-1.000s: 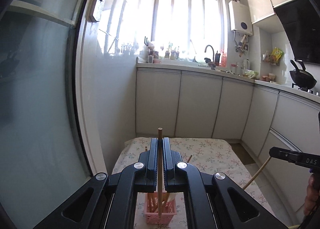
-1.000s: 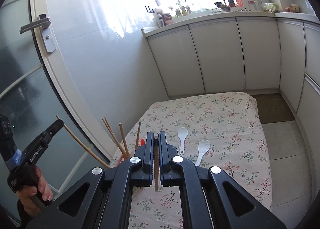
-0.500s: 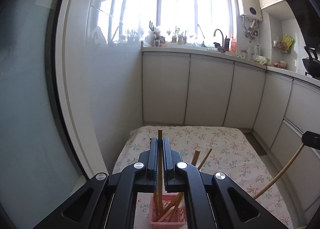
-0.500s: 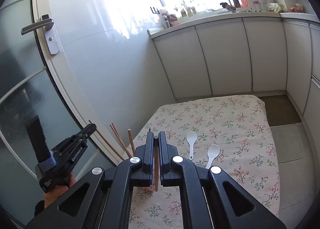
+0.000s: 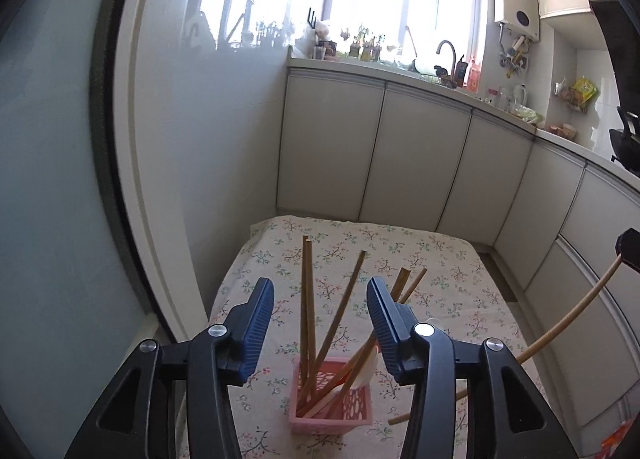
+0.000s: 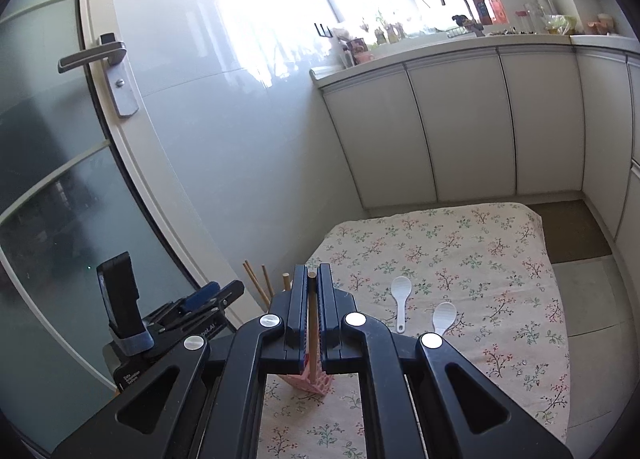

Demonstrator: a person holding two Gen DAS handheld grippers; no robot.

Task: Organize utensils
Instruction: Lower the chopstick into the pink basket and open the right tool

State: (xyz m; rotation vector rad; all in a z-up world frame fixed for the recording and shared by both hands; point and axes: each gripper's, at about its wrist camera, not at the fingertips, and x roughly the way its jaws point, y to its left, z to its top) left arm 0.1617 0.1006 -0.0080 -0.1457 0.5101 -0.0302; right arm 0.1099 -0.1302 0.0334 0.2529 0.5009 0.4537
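**A:** Start with your left wrist view. What has just changed?

**Me:** A second ago my left gripper (image 5: 320,309) was pinching a chopstick (image 5: 306,299) upright above the pink basket (image 5: 334,409). Now the jaws are opening and their pads no longer touch it. The stick stands between them in the basket, beside the other chopsticks (image 5: 344,315) and a white spoon (image 5: 370,369). I judge that one delivered.

**A:** Where is the basket, and how does the stick point?

**Me:** The basket sits near the table's (image 5: 440,279) near edge, towards its left side. The stick's long axis runs almost vertical, lower end in the basket, upper end leaning slightly left. The others fan out to the right.

**A:** And the right wrist view?

**Me:** My right gripper (image 6: 313,311) is pressed together on another chopstick (image 6: 311,323). Its long axis runs up and down between the pads, top end just above them, lower end over the basket's corner (image 6: 316,381). Two white spoons (image 6: 400,297) lie flat mid-table, handles towards the near edge. So I judge this stick comes next, then the spoons.
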